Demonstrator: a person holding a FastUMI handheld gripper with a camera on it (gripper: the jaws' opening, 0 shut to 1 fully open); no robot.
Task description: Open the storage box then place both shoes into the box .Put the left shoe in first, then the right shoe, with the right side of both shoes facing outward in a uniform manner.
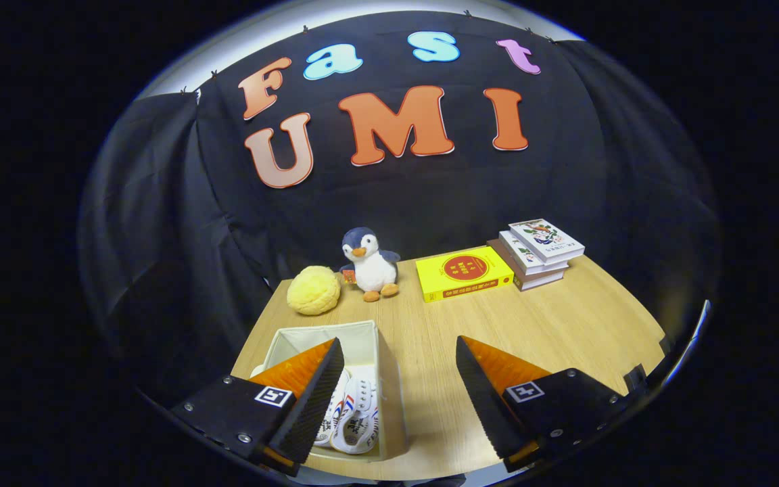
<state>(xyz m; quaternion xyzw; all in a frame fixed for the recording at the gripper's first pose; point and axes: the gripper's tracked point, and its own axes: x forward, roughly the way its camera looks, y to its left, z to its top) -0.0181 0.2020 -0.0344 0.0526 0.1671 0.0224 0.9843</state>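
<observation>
Gripper (396, 392) hanging above the near edge of the table (565, 325), fingers spread wide and gripping nothing, bare wood showing in the gap between them. Sitting partly under the left finger: an open storage box (369, 338), pale-walled, no lid over it, parked toward the near left corner of the table. Lying inside it, side by side: two white shoes (352, 416) with coloured markings on their sides, partly hidden by that finger. Impossible telling from here which shoe is left and which is right, or which side is facing outward.

Resting farther off, along the far edge: a yellow round plush (313, 289) near the far left corner, a penguin toy (370, 262) just beside it, a yellow book (464, 272) lying flat around the middle, and a small stack of books (537, 251) toward the far right corner. All of these standing well apart from the box.

Judging by the layout, looking close to finished: box open, both shoes already in, gripper empty. Remaining, at most, checking that the pair is lined up the same way.
</observation>
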